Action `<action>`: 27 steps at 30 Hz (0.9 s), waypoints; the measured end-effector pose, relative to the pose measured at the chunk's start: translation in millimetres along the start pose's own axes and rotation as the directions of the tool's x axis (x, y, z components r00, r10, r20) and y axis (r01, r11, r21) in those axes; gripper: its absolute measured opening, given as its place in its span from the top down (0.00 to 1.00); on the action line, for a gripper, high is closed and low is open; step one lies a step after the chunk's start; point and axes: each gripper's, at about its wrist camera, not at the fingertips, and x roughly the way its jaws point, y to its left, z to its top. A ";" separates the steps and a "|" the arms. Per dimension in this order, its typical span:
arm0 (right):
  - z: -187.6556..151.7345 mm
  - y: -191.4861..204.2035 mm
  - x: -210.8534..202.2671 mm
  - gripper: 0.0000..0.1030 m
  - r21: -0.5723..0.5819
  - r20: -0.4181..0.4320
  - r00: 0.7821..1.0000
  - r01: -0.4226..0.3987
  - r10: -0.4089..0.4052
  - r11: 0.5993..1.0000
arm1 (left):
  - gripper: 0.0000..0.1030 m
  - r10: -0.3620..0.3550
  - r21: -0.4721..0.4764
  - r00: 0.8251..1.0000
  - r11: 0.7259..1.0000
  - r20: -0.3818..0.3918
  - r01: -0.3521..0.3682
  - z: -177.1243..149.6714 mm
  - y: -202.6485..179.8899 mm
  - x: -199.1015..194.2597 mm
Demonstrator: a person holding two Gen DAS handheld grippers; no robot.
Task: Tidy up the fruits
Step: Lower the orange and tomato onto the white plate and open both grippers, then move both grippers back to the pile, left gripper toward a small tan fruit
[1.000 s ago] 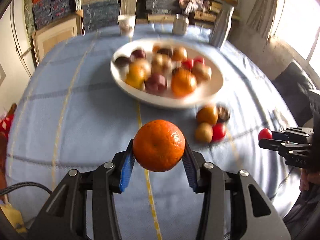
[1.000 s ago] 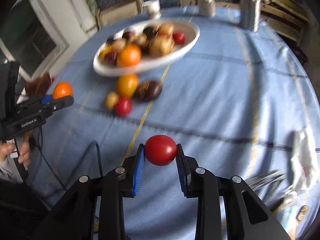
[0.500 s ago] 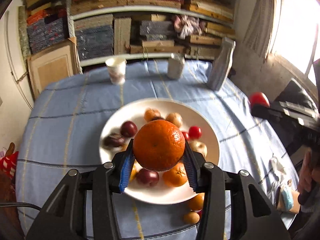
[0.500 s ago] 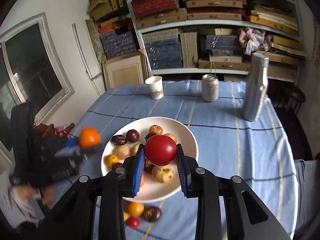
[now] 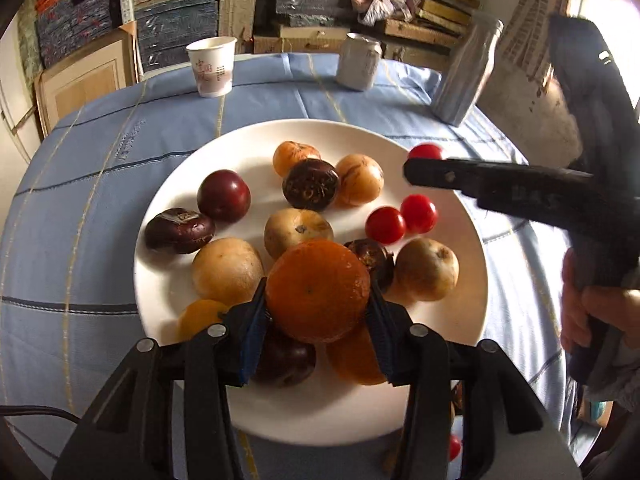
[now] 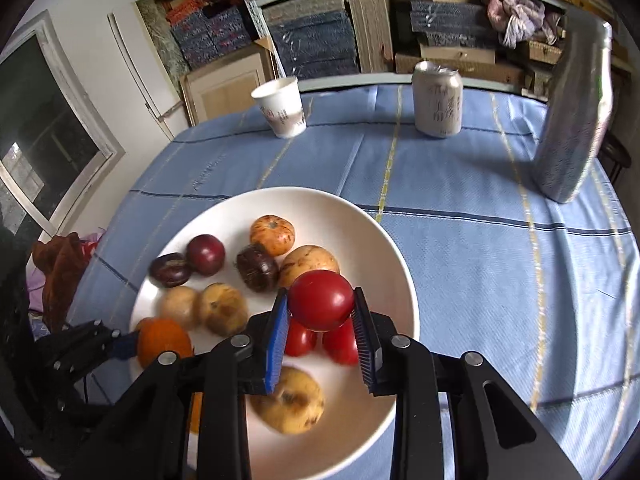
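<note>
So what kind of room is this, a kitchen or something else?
Probably a home dining or storage room, not clearly a kitchen: a clothed table with a fruit plate, and shelves packed with stacked boxes behind it.

Both wrist cameras look steeply down from close above the white plate (image 5: 472,240), facing the table's far edge and the shelves (image 6: 360,20). Both views share the plate, the paper cup (image 5: 211,66) and the can (image 6: 437,98).

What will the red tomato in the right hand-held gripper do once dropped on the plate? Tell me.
The red tomato is round and glossy, so it will probably roll. The white plate dishes inward, likely sending it toward the two tomatoes below. Its thin skin may bruise.
</note>
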 end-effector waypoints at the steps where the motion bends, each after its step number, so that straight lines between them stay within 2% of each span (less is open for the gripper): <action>1: 0.3 -1.5 3.3 0.66 0.008 -0.003 1.000 0.000 0.000 1.000 | 0.55 0.000 -0.007 1.000 1.000 0.000 0.000 0.4 0.6 0.8; 2: 0.9 -2.8 6.3 0.57 0.018 -0.010 1.000 -0.011 0.011 1.000 | 0.50 0.001 -0.014 1.000 1.000 0.001 -0.001 1.0 1.6 1.6; 3: 0.1 -4.4 8.3 0.52 0.029 -0.009 1.000 -0.019 0.019 0.999 | 0.41 0.009 -0.020 1.000 1.000 0.003 -0.009 1.7 2.8 2.5; 4: -0.8 -4.2 7.8 0.45 0.032 -0.003 1.000 -0.013 0.013 0.999 | 0.36 0.015 -0.025 1.000 1.000 0.007 -0.015 2.6 3.8 1.9; 8: -1.0 -2.8 -7.3 0.43 0.033 0.037 0.999 -0.013 0.012 0.999 | 0.36 0.028 -0.037 0.999 0.999 0.018 -0.027 5.2 7.7 -4.6; 11: 3.3 -2.4 -38.7 0.41 0.038 0.099 0.995 -0.018 0.014 0.999 | 0.36 0.044 -0.051 0.998 0.998 0.047 -0.041 6.5 12.1 -20.0; 12: 3.3 -2.0 -56.5 0.39 0.040 0.136 0.991 -0.013 0.008 0.999 | 0.35 0.054 -0.058 0.996 0.997 0.065 -0.050 6.2 15.1 -30.1; 14: -0.7 -2.5 -78.4 0.28 0.045 0.177 0.984 -0.006 -0.003 0.999 | 0.29 0.076 -0.071 0.993 0.995 0.089 -0.070 2.4 20.0 -47.1; 16: -14.0 -1.5 -100.4 0.25 0.048 0.207 0.978 0.010 -0.019 0.999 | 0.26 0.096 -0.082 0.990 0.993 0.106 -0.088 -3.9 24.2 -62.0; 22: -92.9 -2.5 -133.3 0.22 0.114 0.173 0.984 0.025 -0.044 0.993 | 0.26 0.117 -0.099 0.989 0.989 0.086 -0.108 -50.8 22.7 -93.6; 27: -169.7 0.3 -135.4 0.21 0.143 0.038 0.998 0.051 -0.057 0.988 | 0.26 0.086 -0.045 0.996 0.995 0.030 -0.085 -88.2 -1.6 -90.9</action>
